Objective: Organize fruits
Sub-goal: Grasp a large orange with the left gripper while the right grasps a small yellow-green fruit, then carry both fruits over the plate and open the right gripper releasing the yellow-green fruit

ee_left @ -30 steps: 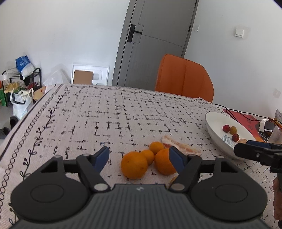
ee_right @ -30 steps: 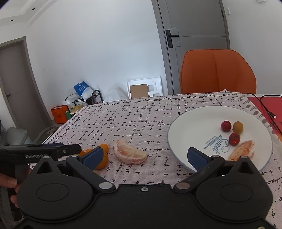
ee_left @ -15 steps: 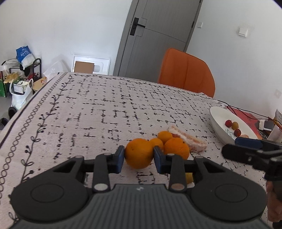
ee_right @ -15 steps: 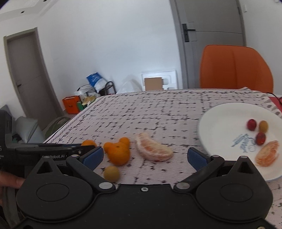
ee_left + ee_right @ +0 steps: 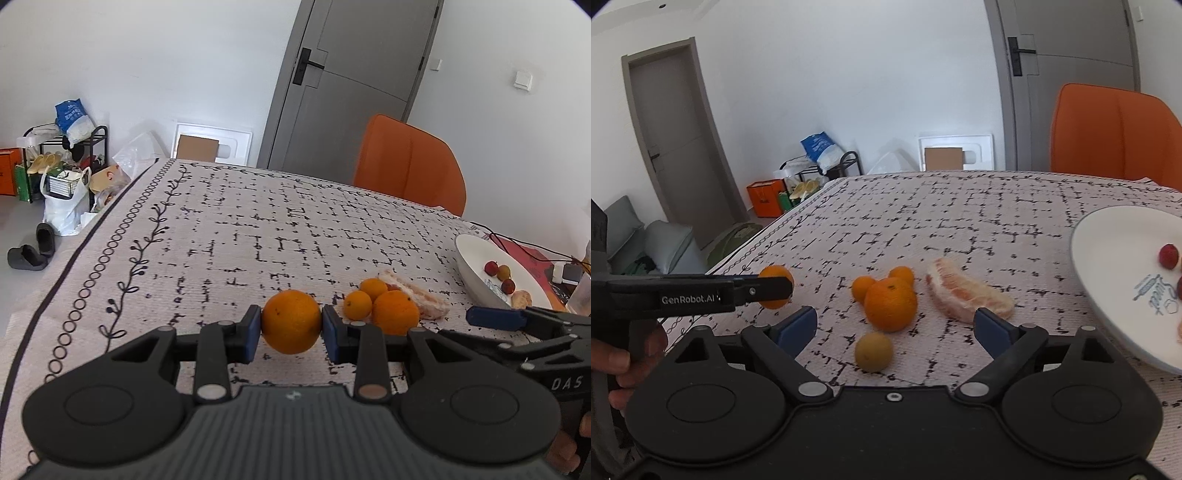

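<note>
My left gripper (image 5: 291, 334) is shut on a large orange (image 5: 291, 321) and holds it just above the tablecloth; it also shows in the right wrist view (image 5: 774, 275), held by the left gripper (image 5: 775, 286). To its right lie another large orange (image 5: 395, 312), two small oranges (image 5: 357, 304) and a peeled grapefruit segment (image 5: 424, 302). My right gripper (image 5: 895, 328) is open and empty above a small yellow-green fruit (image 5: 873, 351), the orange cluster (image 5: 890, 303) and the segment (image 5: 967, 293). The white plate (image 5: 1108, 280) holds small red fruits at the right.
The patterned tablecloth (image 5: 258, 229) covers the table, its left edge dropping to the floor. An orange chair (image 5: 410, 164) stands behind the far edge. A red item with cables (image 5: 532, 258) lies beyond the plate (image 5: 476, 269). Bags and a rack (image 5: 59, 166) stand on the floor at left.
My left gripper closed on the large orange and lifted it away from the cluster. My right gripper swung left from over the plate to over the loose fruit.
</note>
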